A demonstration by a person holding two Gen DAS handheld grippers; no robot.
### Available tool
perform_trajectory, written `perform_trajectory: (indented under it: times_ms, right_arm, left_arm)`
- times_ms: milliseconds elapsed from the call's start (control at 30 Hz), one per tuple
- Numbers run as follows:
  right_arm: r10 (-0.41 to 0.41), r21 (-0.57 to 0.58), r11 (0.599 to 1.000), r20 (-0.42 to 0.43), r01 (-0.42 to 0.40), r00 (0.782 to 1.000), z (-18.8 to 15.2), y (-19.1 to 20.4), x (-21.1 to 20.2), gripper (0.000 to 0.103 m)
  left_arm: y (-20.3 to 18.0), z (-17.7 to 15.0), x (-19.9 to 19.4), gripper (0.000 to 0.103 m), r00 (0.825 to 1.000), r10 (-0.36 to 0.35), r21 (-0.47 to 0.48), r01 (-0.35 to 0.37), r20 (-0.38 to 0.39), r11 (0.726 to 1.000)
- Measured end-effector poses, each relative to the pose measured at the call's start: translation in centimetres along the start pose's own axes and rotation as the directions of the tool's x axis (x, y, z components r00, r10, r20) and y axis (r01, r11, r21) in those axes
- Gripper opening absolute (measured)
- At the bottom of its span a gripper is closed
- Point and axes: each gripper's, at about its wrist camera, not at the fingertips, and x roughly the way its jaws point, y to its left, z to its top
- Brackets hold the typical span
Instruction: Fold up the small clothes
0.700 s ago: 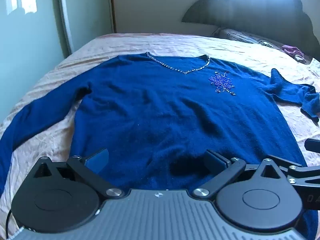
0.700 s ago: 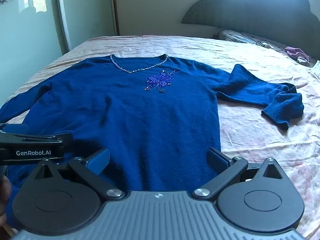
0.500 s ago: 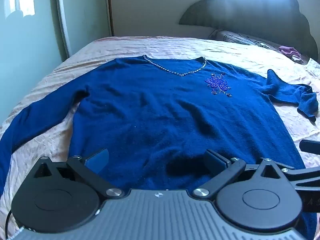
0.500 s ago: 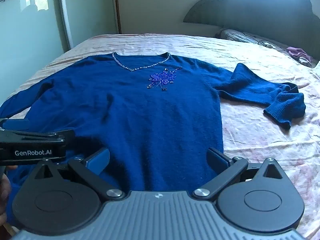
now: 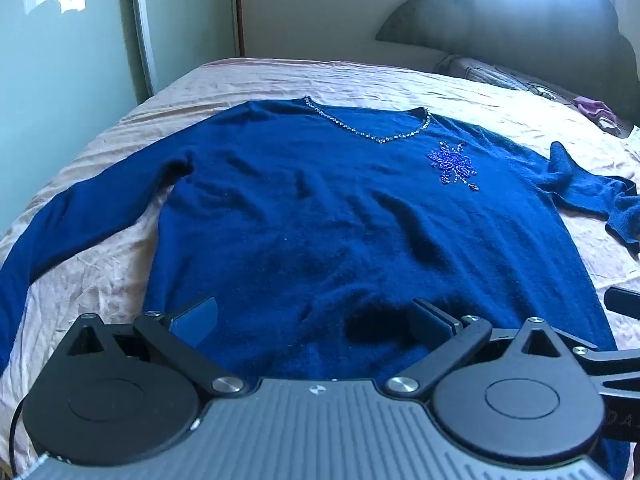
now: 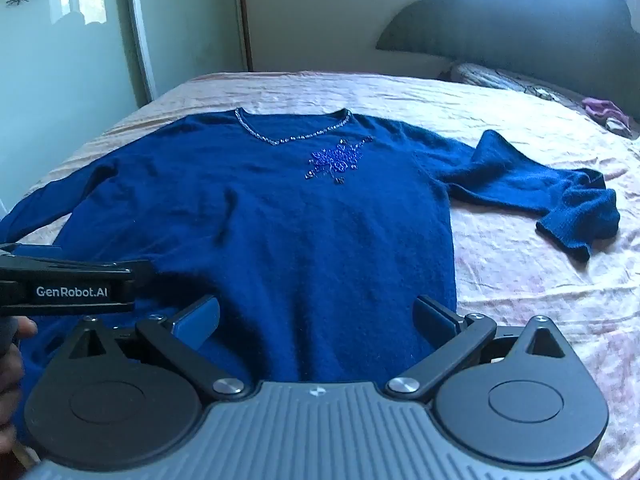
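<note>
A dark blue sweater (image 5: 320, 216) (image 6: 280, 220) lies flat, front up, on the bed, with a beaded neckline (image 5: 372, 130) and a beaded flower (image 6: 338, 160) on the chest. Its left sleeve (image 5: 80, 216) stretches out straight; its right sleeve (image 6: 540, 196) is bent, with a bunched cuff. My left gripper (image 5: 314, 320) hovers open over the hem's left half, nothing between its fingers. My right gripper (image 6: 316, 314) is open over the hem's right half, near the side seam. The left gripper's body (image 6: 68, 286) shows beside it, held by a hand (image 6: 12, 352).
The bed wears a wrinkled pink sheet (image 6: 520, 280), bare to the right of the sweater. A dark headboard (image 6: 520, 32) and pillow (image 5: 492, 76) are at the far right, with a small purple cloth (image 6: 604, 110). A pale green wall (image 5: 60, 80) runs along the left.
Both views have tilted up slightly, so the sweater sits a little lower in the frames. Both grippers stay open above the hem.
</note>
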Motion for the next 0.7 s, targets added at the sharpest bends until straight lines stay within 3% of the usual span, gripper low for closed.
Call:
perform_trajectory:
  times_ms: [700]
  right_arm:
    - [-0.016, -0.011, 1.000, 0.013, 0.017, 1.000, 0.04, 0.24, -0.22, 0.103]
  left_arm:
    - [-1.10, -0.12, 0.10, 0.103, 1.000, 0.010, 0.058, -0.011, 0.002, 0.998]
